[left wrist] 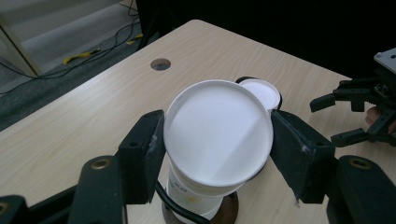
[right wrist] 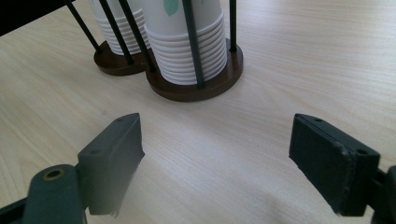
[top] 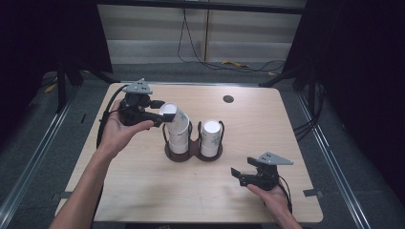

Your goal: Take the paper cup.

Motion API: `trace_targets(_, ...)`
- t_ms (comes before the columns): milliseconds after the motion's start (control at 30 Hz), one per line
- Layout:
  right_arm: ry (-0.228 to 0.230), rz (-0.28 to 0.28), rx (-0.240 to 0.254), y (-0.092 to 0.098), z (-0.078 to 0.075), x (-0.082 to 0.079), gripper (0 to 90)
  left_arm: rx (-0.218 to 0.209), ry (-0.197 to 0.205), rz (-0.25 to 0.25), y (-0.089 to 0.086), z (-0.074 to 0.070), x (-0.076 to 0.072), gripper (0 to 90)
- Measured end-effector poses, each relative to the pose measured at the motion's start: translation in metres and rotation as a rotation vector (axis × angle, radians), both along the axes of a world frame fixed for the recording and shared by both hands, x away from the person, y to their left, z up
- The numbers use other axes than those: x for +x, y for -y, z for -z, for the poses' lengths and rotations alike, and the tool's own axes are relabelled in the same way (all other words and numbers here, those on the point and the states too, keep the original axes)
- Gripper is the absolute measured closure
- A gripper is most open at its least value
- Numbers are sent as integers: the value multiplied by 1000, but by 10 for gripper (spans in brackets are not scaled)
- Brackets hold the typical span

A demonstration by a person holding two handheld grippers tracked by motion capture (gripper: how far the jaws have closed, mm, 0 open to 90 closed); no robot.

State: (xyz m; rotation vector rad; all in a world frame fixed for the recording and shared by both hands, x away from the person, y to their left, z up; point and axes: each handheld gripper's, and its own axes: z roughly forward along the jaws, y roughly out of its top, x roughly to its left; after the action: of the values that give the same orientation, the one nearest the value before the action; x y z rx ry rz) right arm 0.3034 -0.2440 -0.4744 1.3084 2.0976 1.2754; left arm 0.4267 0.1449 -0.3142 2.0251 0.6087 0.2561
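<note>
Left gripper view: paper cup (left wrist: 218, 133) between left tool (left wrist: 217, 154) pads.

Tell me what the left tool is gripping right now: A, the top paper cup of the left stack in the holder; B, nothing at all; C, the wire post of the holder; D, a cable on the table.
A: in the left gripper view the black pads of the left tool press on both sides of the rim of the top paper cup, tilted above the left stack in the holder.
</note>
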Motion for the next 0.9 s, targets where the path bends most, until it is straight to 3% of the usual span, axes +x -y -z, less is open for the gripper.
trace_targets(100, -4, -13, 7, -1, 0, 0, 152, -8, -2, -2, 0, 2, -1, 376)
trace_targets(167, -5, -19, 14, -2, 0, 0, 147, -41, -6, 6, -1, 4, -4, 376)
trace_targets(467, 9, -56, 23, -4, -1, -1, 142, -67, 39, 49, 1, 3, -21, 376)
trace_targets(667, 14, -84, 35, -7, -3, -3, 142, -77, 46, 83, 4, 10, -35, 376)
trace_targets(800, 22, -98, 45, -9, -5, -5, 142, -47, 56, 90, 11, 18, -43, 376)
trace_targets(900, 23, -110, 50, -11, -7, -6, 142, -67, 53, 111, 14, 21, -48, 376)
